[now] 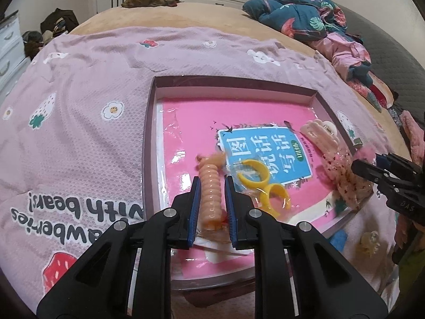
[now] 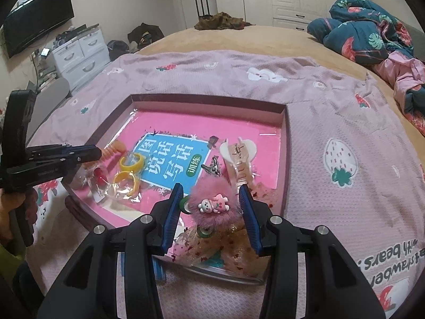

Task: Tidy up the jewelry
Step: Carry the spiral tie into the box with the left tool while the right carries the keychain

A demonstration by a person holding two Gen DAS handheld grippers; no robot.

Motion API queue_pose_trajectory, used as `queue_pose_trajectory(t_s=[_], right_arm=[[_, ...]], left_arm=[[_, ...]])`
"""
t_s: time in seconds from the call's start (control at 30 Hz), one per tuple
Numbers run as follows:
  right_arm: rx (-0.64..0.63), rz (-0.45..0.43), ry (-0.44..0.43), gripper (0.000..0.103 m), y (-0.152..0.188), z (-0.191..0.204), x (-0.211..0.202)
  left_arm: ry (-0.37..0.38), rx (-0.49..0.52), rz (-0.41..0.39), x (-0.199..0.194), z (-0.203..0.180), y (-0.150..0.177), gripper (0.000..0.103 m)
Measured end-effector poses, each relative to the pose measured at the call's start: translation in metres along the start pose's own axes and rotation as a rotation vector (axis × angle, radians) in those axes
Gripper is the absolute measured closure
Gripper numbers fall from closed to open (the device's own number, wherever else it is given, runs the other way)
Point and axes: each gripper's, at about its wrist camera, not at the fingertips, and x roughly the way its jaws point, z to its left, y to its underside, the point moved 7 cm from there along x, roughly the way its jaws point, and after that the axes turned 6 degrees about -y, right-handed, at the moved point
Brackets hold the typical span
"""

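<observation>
1. left tongs [image 1: 211, 186] straddle the peach spiral hair tie [image 1: 209, 188]. blue pads sit either side of the coil with thin gaps showing, so i read them as released or only just closing, not clenched. the coil lies lengthwise along the tongs' axis, which suits a side pinch across the ridges.
2. right tongs [image 2: 211, 198] are spread wide around the pink fluffy pom-pom clip [image 2: 212, 204]. clear gap on both sides, so released, nothing gripped. the wide spread fits the fluff's bulk.
3. everything sits in a shallow box lid [image 2: 285, 138] on the pink strawberry blanket [image 2: 332, 106] on the bed. the lid serves as the sorting tray, and a shrink-wrapped pink workbook [image 2: 170, 159] lines its floor.
4. in the right wrist view the spiral tie is at 9 o'clock in the tray, the pom-pom at 6 o'clock against the near rim.
5. two yellow rings [image 2: 128, 171] in a clear bag lie just beside the tie, toward centre.
6. cream claw clip [image 2: 237, 151] is at about 1 o'clock from the pom-pom. small metal alligator clip [image 2: 212, 168] lies between it and the blue title panel.
7. a glittery sheer scrunchie-like piece [image 2: 233, 250] drapes over the near rim under the pom-pom, half out of the tray.
8. look: tie is glossy, ridged, springy plastic. pom-pom is soft fur with a white-and-pink cartoon charm on top.
9. judgement: sorting is midway, as items are in the tray but still loosely mixed.
</observation>
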Motion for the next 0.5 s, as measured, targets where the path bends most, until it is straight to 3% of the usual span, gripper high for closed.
queue_pose_trajectory(t_s=[0.27, 0.5], right_arm=[[0.04, 0.017, 0.007, 0.061, 0.0, -0.002, 0.012], [0.055, 0.011, 0.01, 0.059, 0.001, -0.003, 0.008]], left_arm=[[-0.004, -0.007, -0.02, -0.012, 0.004, -0.001, 0.092], [-0.004, -0.002, -0.041, -0.03, 0.002, -0.001, 0.076]])
